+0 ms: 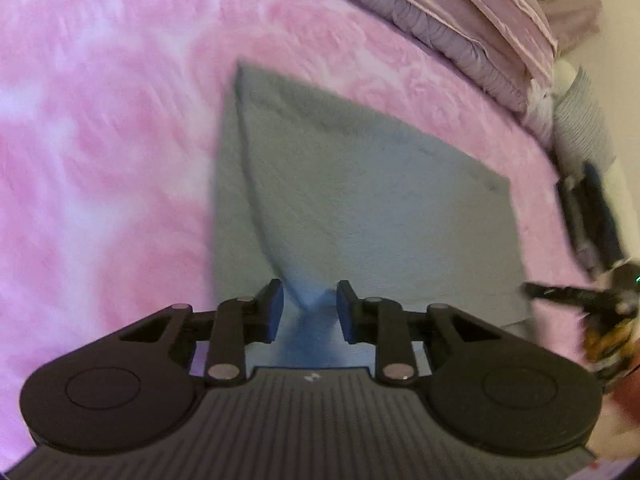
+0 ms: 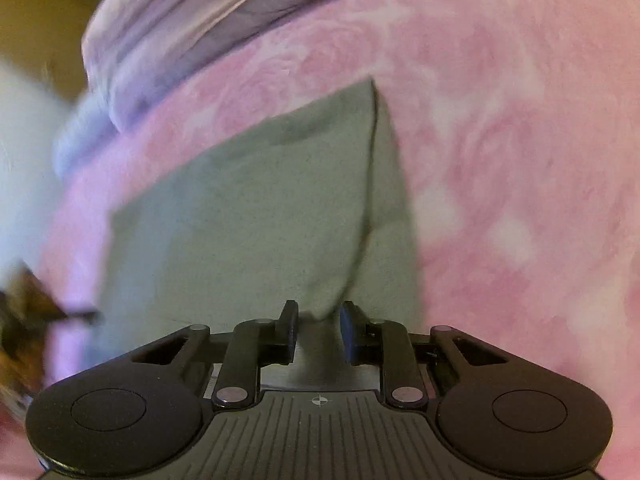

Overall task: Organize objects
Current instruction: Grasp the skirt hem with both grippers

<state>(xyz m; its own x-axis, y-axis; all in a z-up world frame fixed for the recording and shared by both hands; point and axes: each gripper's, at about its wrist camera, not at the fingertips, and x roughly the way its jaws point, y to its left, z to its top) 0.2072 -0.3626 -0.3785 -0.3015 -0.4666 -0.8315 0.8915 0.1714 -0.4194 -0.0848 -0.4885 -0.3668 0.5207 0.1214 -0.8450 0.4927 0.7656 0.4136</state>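
A grey cloth (image 1: 360,200) lies flat on a fluffy pink blanket (image 1: 100,160). One near corner rises in a tented fold into my left gripper (image 1: 310,306), whose blue pads are closed on the pinched fabric. In the right wrist view the same grey cloth (image 2: 248,220) climbs along a raised crease to my right gripper (image 2: 319,322), and that corner sits pinched between its pads. Both grippers point steeply down at the bed. The cloth's near edge is hidden under the gripper bodies.
Bunched lilac bedding (image 1: 460,28) runs along the far edge of the pink blanket (image 2: 520,160). A striped cushion (image 1: 580,128) lies at the far right. The other hand-held gripper (image 1: 580,300) shows blurred at the right edge. The picture is motion-blurred.
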